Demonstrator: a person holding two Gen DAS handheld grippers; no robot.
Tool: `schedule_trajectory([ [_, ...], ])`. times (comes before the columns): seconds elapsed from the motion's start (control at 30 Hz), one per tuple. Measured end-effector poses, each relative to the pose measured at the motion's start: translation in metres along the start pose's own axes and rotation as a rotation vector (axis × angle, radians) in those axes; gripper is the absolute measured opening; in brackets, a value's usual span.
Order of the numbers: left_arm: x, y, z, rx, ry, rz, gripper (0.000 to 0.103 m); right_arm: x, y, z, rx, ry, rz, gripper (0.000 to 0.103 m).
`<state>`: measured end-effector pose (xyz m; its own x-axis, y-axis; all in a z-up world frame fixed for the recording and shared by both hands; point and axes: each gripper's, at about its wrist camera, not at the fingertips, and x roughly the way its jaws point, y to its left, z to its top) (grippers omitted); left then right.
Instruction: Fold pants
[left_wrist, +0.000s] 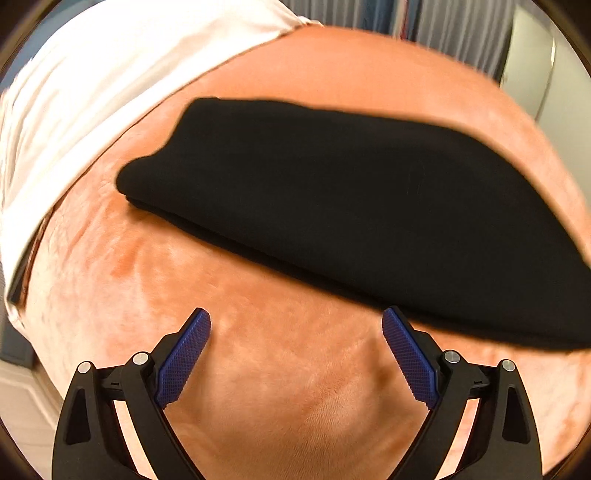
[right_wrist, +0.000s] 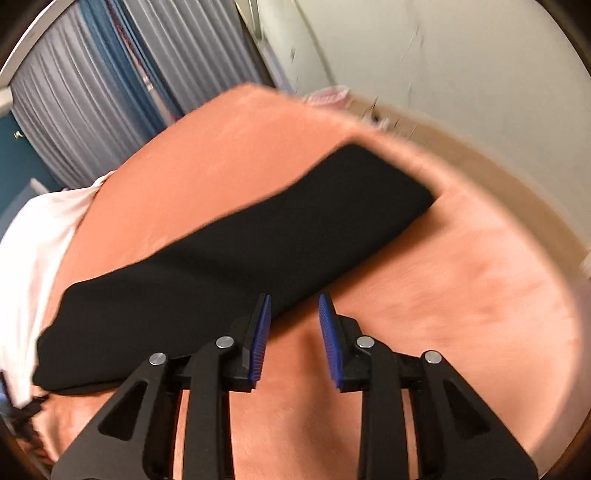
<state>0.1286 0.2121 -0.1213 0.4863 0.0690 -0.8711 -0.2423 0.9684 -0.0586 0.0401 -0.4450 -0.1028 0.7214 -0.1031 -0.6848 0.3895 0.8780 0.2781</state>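
On plush orange blanket (left_wrist: 258, 387), folded black pants (left_wrist: 332, 206) lie flat, matte.

The folded black pants (left_wrist: 332, 206) looked like matt, soft knit cloth. The orange plush blanket (left_wrist: 288, 387) beneath had a velvety, brushed nap. The white cotton-like sheet (left_wrist: 74, 110) appeared smooth. The left gripper (left_wrist: 295, 317) wore 2 rough, knurled blue rubbery pads (left_wrist: 184, 362) on matt black plastic, with shiny metal pins

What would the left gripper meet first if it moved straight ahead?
Probably the orange blanket between its open jaws, then the near edge of the folded black pants. Depth is unclear, so the left gripper might reach the pants first.
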Motion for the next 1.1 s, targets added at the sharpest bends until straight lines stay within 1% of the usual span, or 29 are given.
schedule_trajectory([
  [0.03,-0.006,0.008,0.005,-0.03,-0.012,-0.029,0.092,-0.005,0.01,0.003,-0.037,-0.018,0.009,0.027],
  [0.07,-0.009,0.015,0.012,-0.057,-0.02,-0.048,0.092,-0.01,0.035,0.005,-0.11,-0.034,0.045,0.027],
  [0.1,-0.009,0.021,0.021,-0.088,-0.027,-0.062,0.092,-0.012,0.058,0.005,-0.163,-0.035,0.088,0.027],
  [0.13,-0.007,0.025,0.028,-0.104,-0.029,-0.052,0.092,-0.008,0.095,0.001,-0.231,-0.013,0.167,0.027],
  [0.17,-0.003,0.024,0.037,-0.11,-0.026,-0.029,0.092,0.0,0.123,-0.003,-0.276,0.009,0.222,0.027],
  [0.2,0.01,0.026,0.043,-0.107,-0.011,0.02,0.092,0.006,0.148,-0.009,-0.314,0.029,0.269,0.027],
  [0.23,0.023,0.028,0.044,-0.113,0.02,0.076,0.092,0.015,0.174,-0.016,-0.35,0.049,0.306,0.027],
  [0.27,0.041,0.036,0.042,-0.132,0.073,0.128,0.093,0.028,0.207,-0.026,-0.401,0.074,0.336,0.027],
  [0.3,0.049,0.039,0.037,-0.167,0.092,0.086,0.096,0.039,0.232,-0.034,-0.435,0.096,0.354,0.027],
  [0.33,0.046,0.043,0.033,-0.185,0.072,0.056,0.096,0.047,0.25,-0.037,-0.456,0.115,0.369,0.027],
  [0.37,0.04,0.045,0.029,-0.171,0.052,0.051,0.096,0.061,0.276,-0.039,-0.482,0.136,0.394,0.027],
  [0.4,0.037,0.044,0.027,-0.159,0.053,0.057,0.096,0.068,0.293,-0.039,-0.501,0.143,0.411,0.027],
  [0.47,0.035,0.042,0.021,-0.122,0.045,0.056,0.096,0.092,0.336,-0.025,-0.537,0.147,0.437,0.027],
  [0.5,0.035,0.041,0.019,-0.109,0.041,0.058,0.096,0.102,0.35,-0.018,-0.539,0.159,0.451,0.027],
  [0.57,0.036,0.043,0.019,-0.1,0.04,0.057,0.096,0.135,0.378,0.008,-0.515,0.17,0.474,0.027],
  [0.6,0.035,0.044,0.02,-0.098,0.044,0.054,0.096,0.147,0.392,0.018,-0.516,0.18,0.465,0.027],
  [0.63,0.03,0.045,0.017,-0.109,0.046,0.048,0.094,0.161,0.403,0.028,-0.524,0.199,0.462,0.028],
  [0.67,0.027,0.045,0.018,-0.125,0.042,0.036,0.093,0.177,0.415,0.035,-0.547,0.25,0.474,0.028],
  [0.7,0.016,0.044,0.021,-0.134,0.021,0.013,0.092,0.192,0.425,0.038,-0.568,0.306,0.49,0.034],
  [0.73,0.014,0.048,0.023,-0.136,0.003,0.0,0.092,0.205,0.434,0.037,-0.591,0.347,0.492,0.041],
  [0.8,0.001,0.043,0.033,-0.14,-0.041,-0.041,0.092,0.221,0.442,0.027,-0.651,0.409,0.52,0.041],
  [0.87,-0.001,0.029,0.047,-0.133,-0.053,-0.104,0.092,0.224,0.447,0.011,-0.717,0.463,0.565,0.041],
  [0.9,0.002,0.024,0.052,-0.125,-0.054,-0.132,0.092,0.219,0.446,0.004,-0.762,0.464,0.586,0.041],
  [0.93,0.006,0.014,0.058,-0.114,-0.051,-0.16,0.092,0.209,0.445,-0.003,-0.822,0.436,0.61,0.041],
  [0.97,0.011,0.004,0.063,-0.098,-0.044,-0.172,0.092,0.198,0.442,-0.009,-0.869,0.407,0.631,0.041],
  [1.03,0.029,-0.025,0.071,-0.051,-0.025,-0.174,0.092,0.182,0.438,-0.02,-0.943,0.403,0.69,0.041],
  [1.07,0.037,-0.032,0.075,-0.039,-0.015,-0.17,0.092,0.174,0.434,-0.027,-0.985,0.401,0.704,0.041],
  [1.1,0.05,-0.044,0.077,-0.025,0.007,-0.159,0.092,0.172,0.432,-0.034,-1.032,0.397,0.699,0.041],
])
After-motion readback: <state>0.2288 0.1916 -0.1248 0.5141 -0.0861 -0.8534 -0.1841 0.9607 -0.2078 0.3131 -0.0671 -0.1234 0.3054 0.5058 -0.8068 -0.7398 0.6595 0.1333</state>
